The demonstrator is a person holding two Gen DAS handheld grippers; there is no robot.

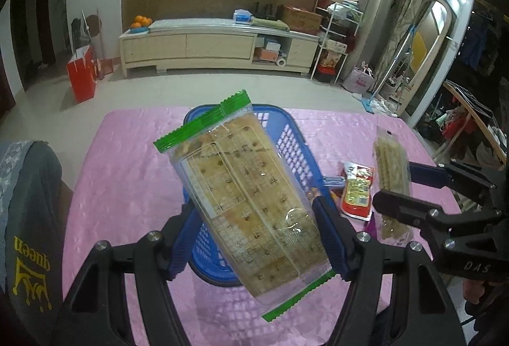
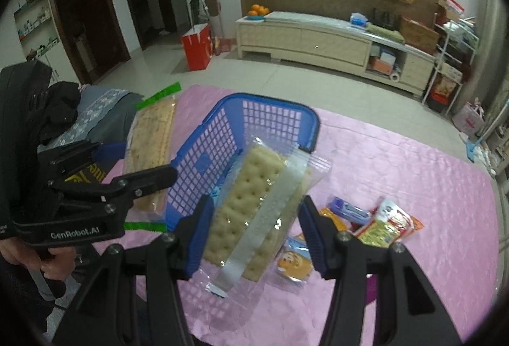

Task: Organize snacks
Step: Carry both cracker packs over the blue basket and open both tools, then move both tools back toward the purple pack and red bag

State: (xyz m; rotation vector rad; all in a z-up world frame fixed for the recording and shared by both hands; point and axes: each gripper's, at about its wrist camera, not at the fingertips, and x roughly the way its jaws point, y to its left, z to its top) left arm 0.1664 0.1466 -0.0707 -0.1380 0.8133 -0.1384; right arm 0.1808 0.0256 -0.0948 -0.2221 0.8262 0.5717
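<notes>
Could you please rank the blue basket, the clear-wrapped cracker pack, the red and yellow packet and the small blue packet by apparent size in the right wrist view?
1. Blue basket
2. Clear-wrapped cracker pack, held close to the camera, so it looks enlarged
3. Red and yellow packet
4. Small blue packet

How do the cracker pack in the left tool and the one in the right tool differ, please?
The green-edged cracker pack in the left tool has green sealed ends; the clear cracker pack in the right tool has plain clear ends with a whitish strip along it. The green-edged pack's crackers look browner and flecked, the clear pack's paler. Both are transparent, held off the pink tablecloth near the blue basket.
</notes>
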